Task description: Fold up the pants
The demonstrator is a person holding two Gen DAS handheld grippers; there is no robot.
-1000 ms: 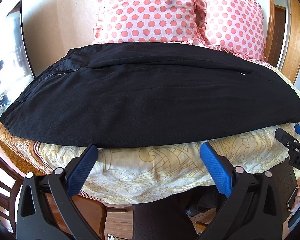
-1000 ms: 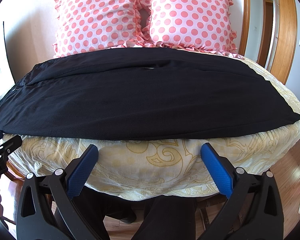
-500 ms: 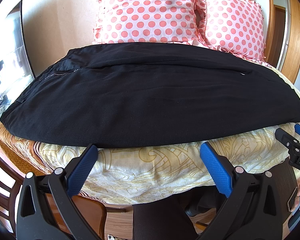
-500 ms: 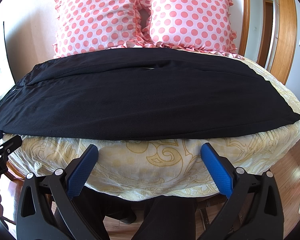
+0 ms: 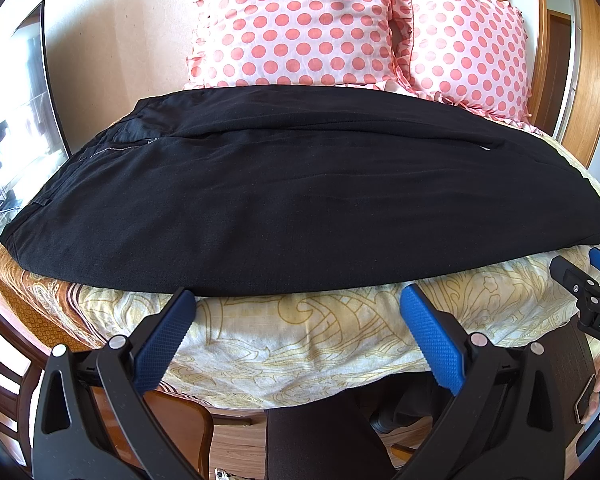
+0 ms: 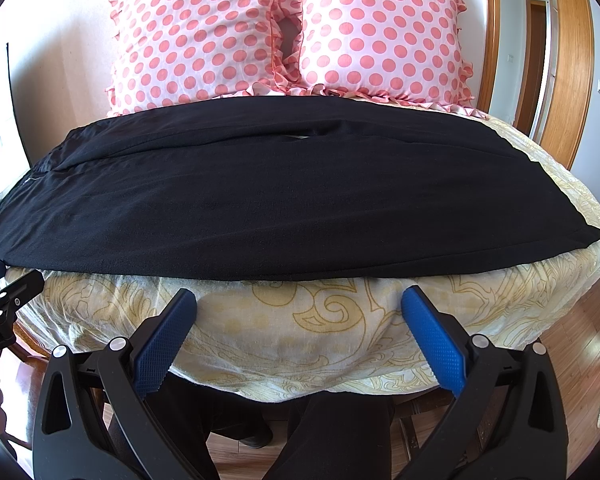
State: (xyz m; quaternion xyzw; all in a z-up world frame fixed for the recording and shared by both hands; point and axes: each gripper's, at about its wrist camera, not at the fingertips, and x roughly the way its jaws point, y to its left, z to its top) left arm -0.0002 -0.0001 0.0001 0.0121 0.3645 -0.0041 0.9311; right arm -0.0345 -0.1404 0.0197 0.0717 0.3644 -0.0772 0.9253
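Black pants lie flat across the bed, long axis running left to right, waist end at the left, leg ends at the right. Already doubled lengthwise: one leg lies on the other, with a long seam line running along the far side. Zipper shows near the waist in the left view (metal teeth, small pull). Fabric is matte, soft woven, faintly linty, few wrinkles. The near edge sits just back from the bed's front edge and curves smoothly. The right leg tip ends in a blunt corner.

Bed cover is pale cream cloth with gold scroll print, thin and a bit crumpled where it drapes over the front. Two pillows stand upright side by side behind the pants, touching; pink with coral dots, satiny, ruffled edges.

Left gripper: jaws wide apart, holding nothing, hanging in front of the bed edge just short of the pants' near edge. Black plastic arms, blue pads with fine knurled texture.

Right gripper: same build, jaws also spread wide, nothing between them, in front of the bed edge below the pants' right half.

Each gripper's tip shows at the edge of the other's view. Wood floor at right.
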